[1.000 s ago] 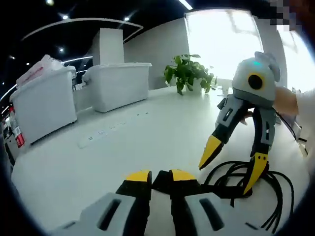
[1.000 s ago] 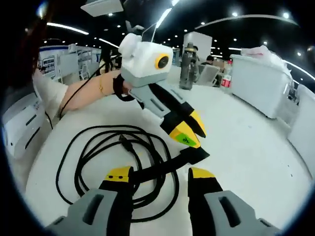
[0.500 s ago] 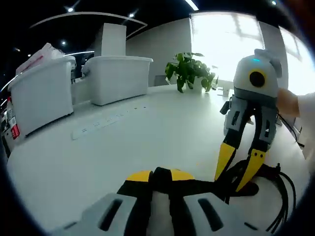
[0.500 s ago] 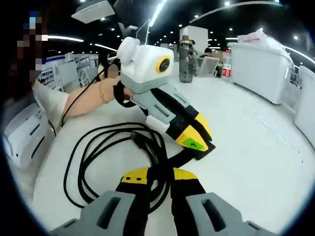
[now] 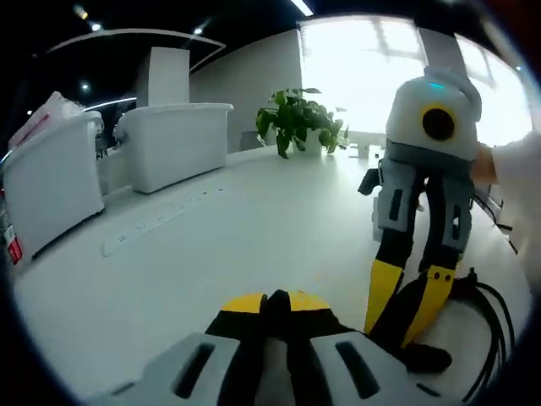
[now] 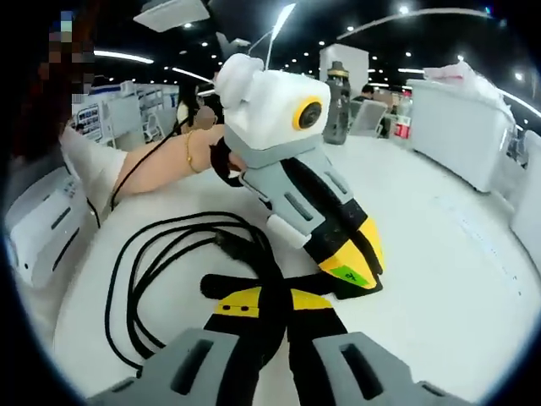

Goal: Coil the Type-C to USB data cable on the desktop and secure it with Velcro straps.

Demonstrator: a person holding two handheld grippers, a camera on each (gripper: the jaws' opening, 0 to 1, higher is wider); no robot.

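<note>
cable: black data cable (image 6: pixel 173 262) lies coiled in loose loops on the white desktop (image 6: pixel 456 279), bundled end under both your tools.
left gripper: your left gripper (image 6: pixel 355 271) has its jaws pinched together on the black strap (image 6: pixel 221 286), which crosses the bundle.
right gripper: your right gripper (image 6: pixel 264 302) has its jaws closed around the gathered strands; I can't tell how firm the bite is.
step: looks like wrapping the strap round the bundle.
do it well: hold the strands tight with your right, pull the strap taut across, press it flat onto itself.
risk: loops may spring apart if your right lets go early.
</note>
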